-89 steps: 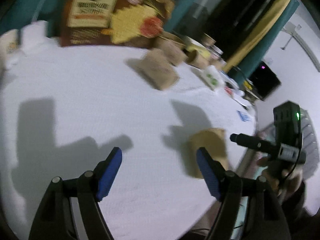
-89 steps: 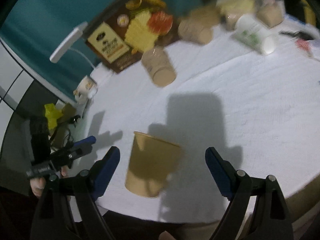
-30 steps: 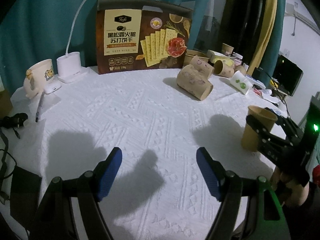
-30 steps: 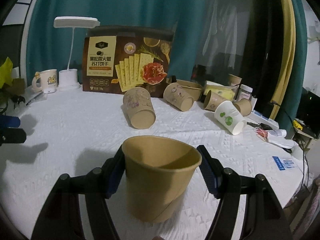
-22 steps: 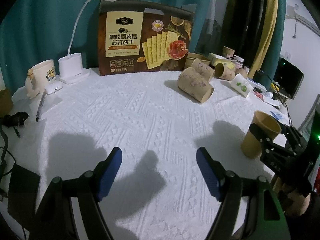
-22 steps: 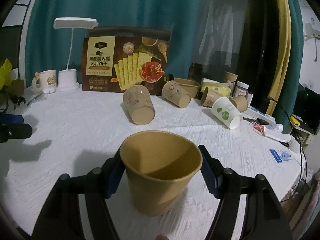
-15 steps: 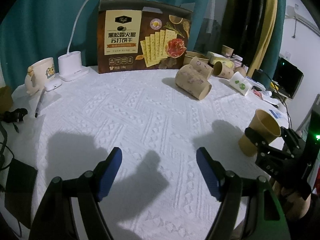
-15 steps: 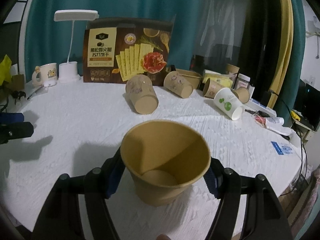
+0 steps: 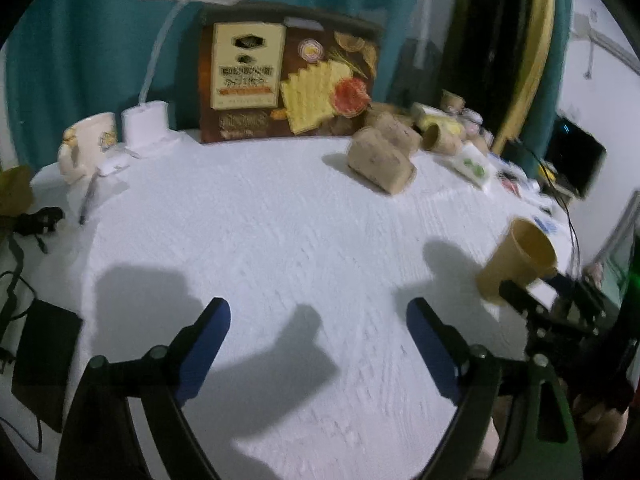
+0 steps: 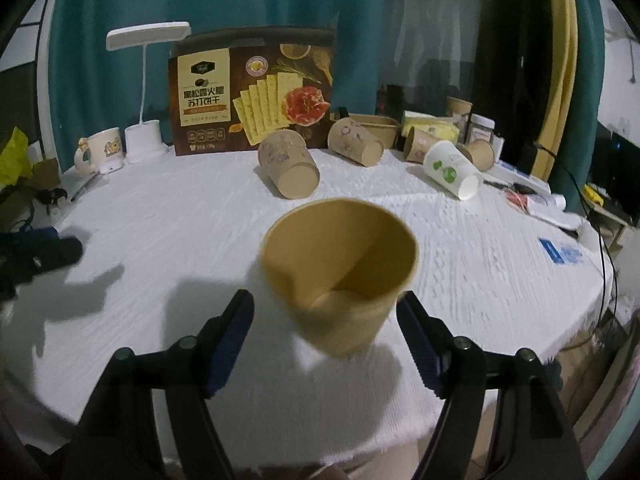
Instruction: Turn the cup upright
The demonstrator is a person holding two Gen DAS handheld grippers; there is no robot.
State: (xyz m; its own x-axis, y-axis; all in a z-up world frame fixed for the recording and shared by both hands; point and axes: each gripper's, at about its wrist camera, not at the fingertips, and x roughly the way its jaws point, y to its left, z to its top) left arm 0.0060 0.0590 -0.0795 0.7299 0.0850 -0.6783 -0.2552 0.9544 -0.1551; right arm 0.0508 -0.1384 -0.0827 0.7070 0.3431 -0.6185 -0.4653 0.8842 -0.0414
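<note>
While freed, cup (image 10: pixel 340 276) upright.

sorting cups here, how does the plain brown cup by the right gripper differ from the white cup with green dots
The plain brown cup stands mouth up near the table's front edge; the white cup lies on its side farther back, at right. The brown cup is unprinted tan, while the white cup carries green dots. The brown cup sits between the right gripper pads, which have just been opening and no longer press it; the white cup lies alone. Both look like empty paper cups.
</note>
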